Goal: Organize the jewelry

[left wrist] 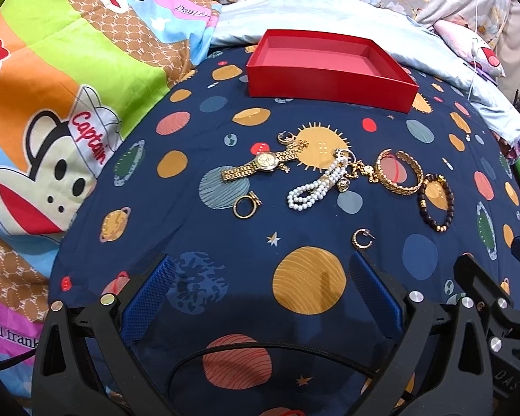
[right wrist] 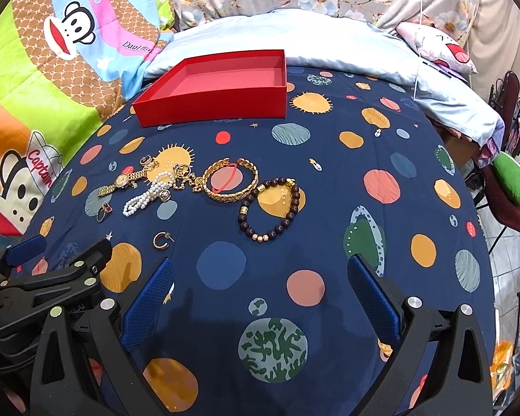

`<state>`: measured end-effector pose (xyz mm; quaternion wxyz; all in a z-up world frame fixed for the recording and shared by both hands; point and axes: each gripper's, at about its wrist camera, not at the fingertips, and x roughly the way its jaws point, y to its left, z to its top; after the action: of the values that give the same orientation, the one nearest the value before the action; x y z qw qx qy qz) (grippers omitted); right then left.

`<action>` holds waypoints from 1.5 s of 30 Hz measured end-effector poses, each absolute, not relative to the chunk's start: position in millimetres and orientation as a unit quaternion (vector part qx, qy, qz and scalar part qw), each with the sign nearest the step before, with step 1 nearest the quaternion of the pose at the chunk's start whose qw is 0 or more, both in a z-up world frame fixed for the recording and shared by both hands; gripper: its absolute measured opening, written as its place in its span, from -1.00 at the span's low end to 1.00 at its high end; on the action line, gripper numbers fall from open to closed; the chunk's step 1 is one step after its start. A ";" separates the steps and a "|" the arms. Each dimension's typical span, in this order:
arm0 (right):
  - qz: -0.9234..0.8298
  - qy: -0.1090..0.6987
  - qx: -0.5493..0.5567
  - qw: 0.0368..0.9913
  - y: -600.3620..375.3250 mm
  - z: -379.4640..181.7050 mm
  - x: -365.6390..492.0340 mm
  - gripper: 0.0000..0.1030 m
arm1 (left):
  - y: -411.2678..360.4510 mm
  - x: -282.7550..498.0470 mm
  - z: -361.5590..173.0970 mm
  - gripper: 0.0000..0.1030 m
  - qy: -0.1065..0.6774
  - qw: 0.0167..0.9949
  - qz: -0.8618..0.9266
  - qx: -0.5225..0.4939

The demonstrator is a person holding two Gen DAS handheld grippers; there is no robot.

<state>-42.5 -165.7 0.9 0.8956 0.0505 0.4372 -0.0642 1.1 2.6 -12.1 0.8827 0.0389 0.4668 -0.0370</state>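
jewelry of gold links (left wrist: 260, 166) and pearls (left wrist: 315, 187) lies before both splayed, empty textured fingers (right wrist: 149, 305).

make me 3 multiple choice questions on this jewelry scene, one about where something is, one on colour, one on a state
1. Where does the dark bead bracelet lie among the jewelry?
A. inside the box
B. at the right end of the spread, beside the gold bangle
C. under the watch

2. What colour is the box?
A. red
B. white
C. green

3. What state is the box in?
A. closed with a lid
B. open and full of jewelry
C. open and empty

Answers:
1. B, since the right wrist view shows it on the planet-print cloth, touching the bangle's right side, farthest from the gold watch.
2. A, as its walls and floor are red in both views.
3. C, as no lid covers it and its floor is bare, while both the left claw and right claw are open and hold nothing.
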 end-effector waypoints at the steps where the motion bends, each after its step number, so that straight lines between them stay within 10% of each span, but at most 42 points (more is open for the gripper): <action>1: -0.061 0.438 0.053 0.896 -167.1 -0.7 -41.0 0.90 | 3.7 2.6 -12.7 0.91 0.468 0.882 -0.038 0.035; 28: -0.057 0.457 0.094 0.882 -196.7 -24.8 11.0 0.77 | 7.8 60.1 -28.1 0.89 0.463 0.882 -0.080 -0.011; 37: -0.072 0.455 0.095 0.882 -209.2 -23.2 14.9 0.77 | -24.2 77.3 -41.2 0.35 0.469 0.874 -0.122 0.035; 42: -0.062 0.455 0.095 0.883 -207.2 -22.8 20.5 0.77 | -31.5 76.9 -38.3 -0.43 0.461 0.874 -0.147 0.044; 45: -0.053 0.455 0.093 0.884 -205.1 -22.2 24.6 0.77 | -29.8 78.7 -36.0 -0.54 0.465 0.869 -0.165 0.028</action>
<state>24.6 -205.1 -22.2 0.8840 0.0929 0.4551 -0.0534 78.7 -29.8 -36.0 0.8693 0.0277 0.4650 -0.1652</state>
